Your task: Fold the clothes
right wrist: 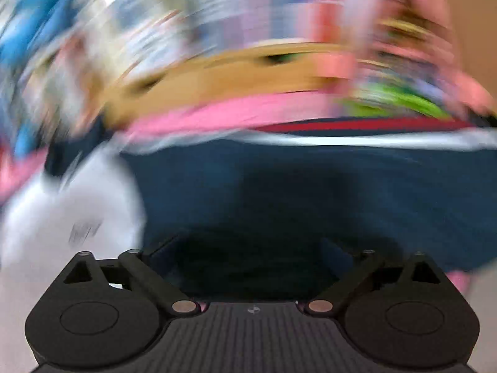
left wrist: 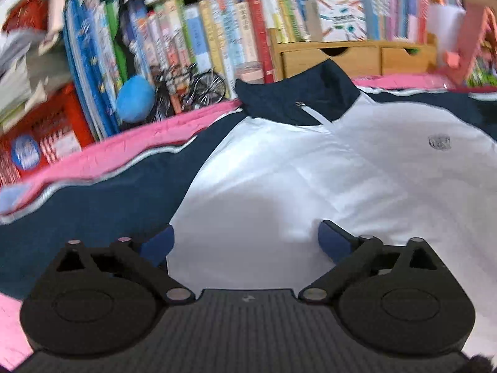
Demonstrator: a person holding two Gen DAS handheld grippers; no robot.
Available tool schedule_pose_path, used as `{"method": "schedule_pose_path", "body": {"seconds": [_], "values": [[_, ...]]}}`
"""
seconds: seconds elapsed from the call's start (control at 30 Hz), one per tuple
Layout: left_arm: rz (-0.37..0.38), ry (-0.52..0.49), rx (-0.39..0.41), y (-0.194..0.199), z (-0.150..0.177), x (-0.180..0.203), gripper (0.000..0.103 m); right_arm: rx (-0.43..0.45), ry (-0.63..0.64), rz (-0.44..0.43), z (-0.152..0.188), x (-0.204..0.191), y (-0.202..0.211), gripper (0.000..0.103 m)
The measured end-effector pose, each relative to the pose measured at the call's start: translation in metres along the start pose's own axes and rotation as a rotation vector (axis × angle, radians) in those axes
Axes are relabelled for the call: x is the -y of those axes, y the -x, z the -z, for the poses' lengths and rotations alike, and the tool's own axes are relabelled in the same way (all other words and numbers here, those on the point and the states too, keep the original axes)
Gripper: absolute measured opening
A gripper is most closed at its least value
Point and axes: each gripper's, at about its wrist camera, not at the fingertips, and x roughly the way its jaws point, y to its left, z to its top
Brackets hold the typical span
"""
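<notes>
Basically a jacket [left wrist: 310,180] lies spread flat, front up, on a pink-covered counter [left wrist: 102,152]. Body panel white, sleeves and stand-up collar [left wrist: 295,96] navy, silver-grey piping along the sleeve seams. Zipper closed up to the collar, small dark crest [left wrist: 438,142] on the chest. Right wrist view is heavily blurred: navy sleeve [right wrist: 295,186] fills the middle, white body at its left edge, a red stripe near the far hem. Behind the counter, a shelf packed with books [left wrist: 198,40], a wooden drawer unit [left wrist: 357,57], a blue plush toy [left wrist: 134,98]. Left gripper [left wrist: 245,244] hovers low over the white body panel, blue-padded fingers [left wrist: 334,242] spread wide, holding nothing. Right gripper [right wrist: 251,258] sits over the navy sleeve, fingers wide apart too; tips are dark against the cloth, nothing seen clamped between them.
</notes>
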Motion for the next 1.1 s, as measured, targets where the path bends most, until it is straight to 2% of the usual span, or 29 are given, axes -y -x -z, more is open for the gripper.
{"method": "schedule_pose_path", "body": {"seconds": [0.1,0.2,0.27,0.33,0.37,0.43,0.47,0.5,0.53,0.57,0.6,0.63,0.7,0.73,0.83,0.9,0.93,0.97,1.0,1.07,1.1], "values": [[0.033,0.051,-0.020,-0.002,0.000,-0.009,0.103,0.160,-0.133,0.152,-0.009,0.055,0.032,0.092],[0.042,0.065,-0.024,-0.002,0.001,-0.011,0.103,0.242,-0.308,0.311,-0.012,0.113,0.050,0.093],[0.032,0.053,-0.020,-0.001,0.001,-0.009,0.103,0.240,-0.417,0.375,-0.010,0.147,0.051,0.093],[0.027,0.048,-0.018,0.000,0.001,-0.008,0.103,0.217,-0.460,0.423,-0.008,0.166,0.043,0.093],[0.024,0.045,-0.017,0.000,0.001,-0.007,0.103,0.213,-0.476,0.446,-0.007,0.173,0.038,0.097],[0.019,0.040,-0.015,0.000,0.001,-0.006,0.103,0.211,-0.517,0.446,-0.007,0.186,0.026,0.099],[0.017,0.038,-0.014,0.000,0.001,-0.006,0.103,0.222,-0.522,0.423,-0.007,0.189,0.023,0.091],[0.014,0.035,-0.013,0.000,0.001,-0.005,0.103,0.240,-0.506,0.408,-0.010,0.185,0.021,0.048],[0.012,0.033,-0.012,0.000,0.001,-0.005,0.103,0.243,-0.500,0.388,-0.014,0.180,0.019,0.021],[0.013,0.035,-0.013,0.000,0.001,-0.005,0.103,0.260,-0.514,0.365,-0.016,0.172,0.022,0.007],[0.016,0.038,-0.014,0.000,0.001,-0.005,0.103,0.307,-0.513,0.347,-0.016,0.161,0.028,0.007],[0.018,0.041,-0.015,0.000,0.001,-0.006,0.103,0.371,-0.460,0.327,-0.017,0.144,0.036,0.007],[0.025,0.049,-0.018,0.000,0.001,-0.007,0.103,0.441,-0.288,0.287,-0.021,0.095,0.048,0.007],[0.028,0.054,-0.020,-0.001,0.001,-0.007,0.103,0.450,-0.198,0.231,-0.020,0.068,0.052,0.007],[0.039,0.070,-0.025,-0.002,0.001,-0.009,0.103,0.428,0.151,0.041,-0.003,-0.038,0.060,0.007],[0.045,0.078,-0.028,-0.002,0.001,-0.010,0.103,0.368,0.431,-0.084,0.029,-0.112,0.058,0.009],[0.047,0.082,-0.029,-0.002,0.001,-0.011,0.103,0.334,0.515,-0.145,0.045,-0.138,0.057,0.011],[0.048,0.083,-0.030,-0.002,0.001,-0.011,0.103,0.297,0.572,-0.200,0.061,-0.158,0.055,0.017],[0.049,0.085,-0.030,-0.002,0.001,-0.011,0.103,0.256,0.607,-0.243,0.076,-0.177,0.056,0.035],[0.052,0.090,-0.032,-0.002,0.001,-0.012,0.103,0.190,0.654,-0.301,0.101,-0.203,0.056,0.062],[0.054,0.093,-0.033,-0.003,0.000,-0.012,0.103,0.172,0.675,-0.314,0.110,-0.209,0.056,0.066]]}}
